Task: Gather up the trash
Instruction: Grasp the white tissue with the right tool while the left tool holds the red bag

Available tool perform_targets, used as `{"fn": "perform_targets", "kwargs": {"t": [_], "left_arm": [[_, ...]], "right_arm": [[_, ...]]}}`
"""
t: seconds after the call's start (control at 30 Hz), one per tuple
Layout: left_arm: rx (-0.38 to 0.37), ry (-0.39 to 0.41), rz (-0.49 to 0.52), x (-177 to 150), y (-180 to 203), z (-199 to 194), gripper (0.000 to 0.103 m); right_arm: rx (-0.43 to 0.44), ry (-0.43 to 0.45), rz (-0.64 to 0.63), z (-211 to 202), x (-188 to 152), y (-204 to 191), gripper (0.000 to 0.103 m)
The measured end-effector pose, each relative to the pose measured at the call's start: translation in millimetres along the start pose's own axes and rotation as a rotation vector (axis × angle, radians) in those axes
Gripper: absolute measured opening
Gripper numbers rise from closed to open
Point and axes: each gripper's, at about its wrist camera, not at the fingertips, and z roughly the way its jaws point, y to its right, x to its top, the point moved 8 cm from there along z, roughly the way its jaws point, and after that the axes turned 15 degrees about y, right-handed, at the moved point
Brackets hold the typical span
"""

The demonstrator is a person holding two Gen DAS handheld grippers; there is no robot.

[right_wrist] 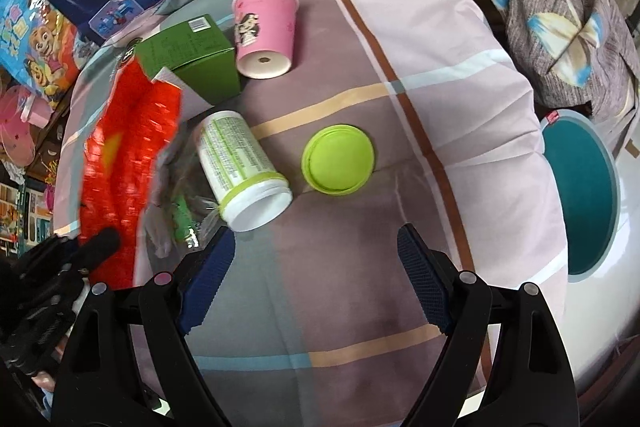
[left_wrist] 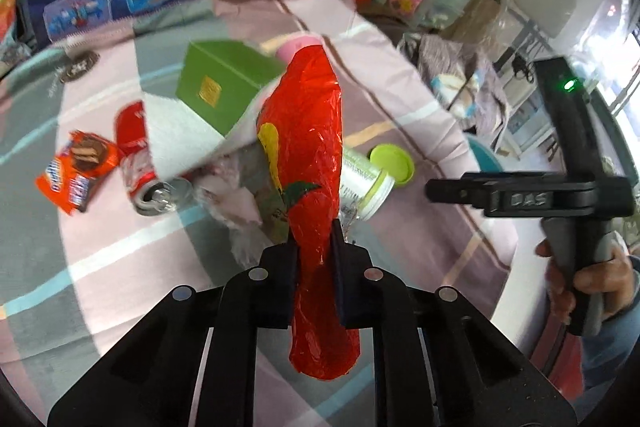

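My left gripper is clamped on the red wrapper, lifting it clear for binning; my right gripper hangs wide and empty, near the white jar, with the teal bin right.
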Motion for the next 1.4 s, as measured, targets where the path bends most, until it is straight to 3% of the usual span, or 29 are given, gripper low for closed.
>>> {"fn": "perform_targets", "kwargs": {"t": [0.23, 0.37, 0.77, 1.0, 1.13, 1.33, 1.4], "left_arm": [[0.075, 0.127, -0.056, 31, -40, -41, 0.015], [0.125, 0.152, -0.096, 34, -72, -48, 0.015], [0.178, 0.110, -0.237, 12, -157, -34, 0.015], [0.182, 0.090, -0.267, 7, -179, -24, 0.015], [0.176, 0.073, -0.252, 6, -181, -13, 0.015], [0.156, 0.059, -0.253, 4, -176, -2, 0.015], [0.152, 0.053, -0.253, 3, -174, 0, 0.015]], "right_arm": [[0.015, 0.004, -0.046, -1, 7, -29, 0.080], [0.028, 0.003, -0.123, 7, 12, -60, 0.080], [0.161, -0.084, -0.210, 77, 23, -171, 0.080], [0.202, -0.090, -0.130, 113, 36, -185, 0.084], [0.269, -0.093, -0.098, 116, 33, -187, 0.084], [0.379, -0.097, -0.107, 105, 29, -204, 0.048], [0.397, -0.089, -0.114, 100, 28, -207, 0.027]]}}
